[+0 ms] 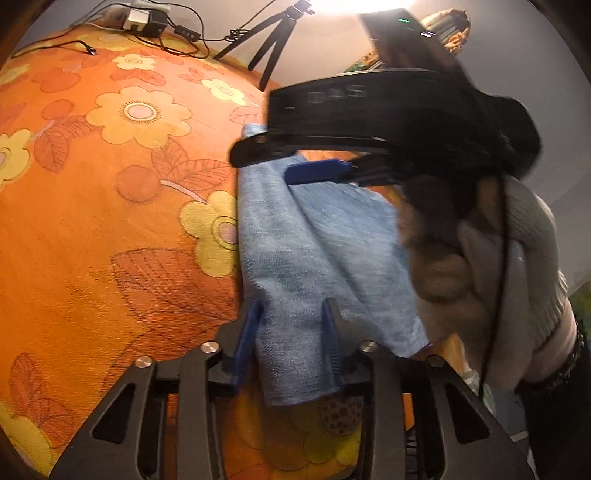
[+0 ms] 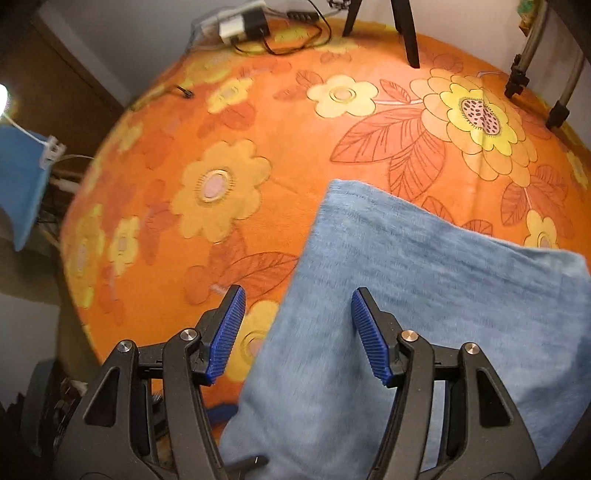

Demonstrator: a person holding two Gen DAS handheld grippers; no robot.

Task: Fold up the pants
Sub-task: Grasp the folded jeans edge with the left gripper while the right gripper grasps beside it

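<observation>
We see pants on the floral bench; left claw pinches their edge, right claw gapes empty above, tripod and cables behind.

I get warm, fairly dim light, with a lamp glaring white at the top of my left view. Fisheye bends both views and darkens the corners. The right claw and pants smear with motion blur.

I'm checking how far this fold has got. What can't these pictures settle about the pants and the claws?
- Left wrist view: the right claw is motion-blurred; its grip can't be read.
- Left wrist view: whether the left claw pinches the pants is unclear.
- Right wrist view: the pants run off the right and bottom edges, hiding waistband and legs.
</observation>
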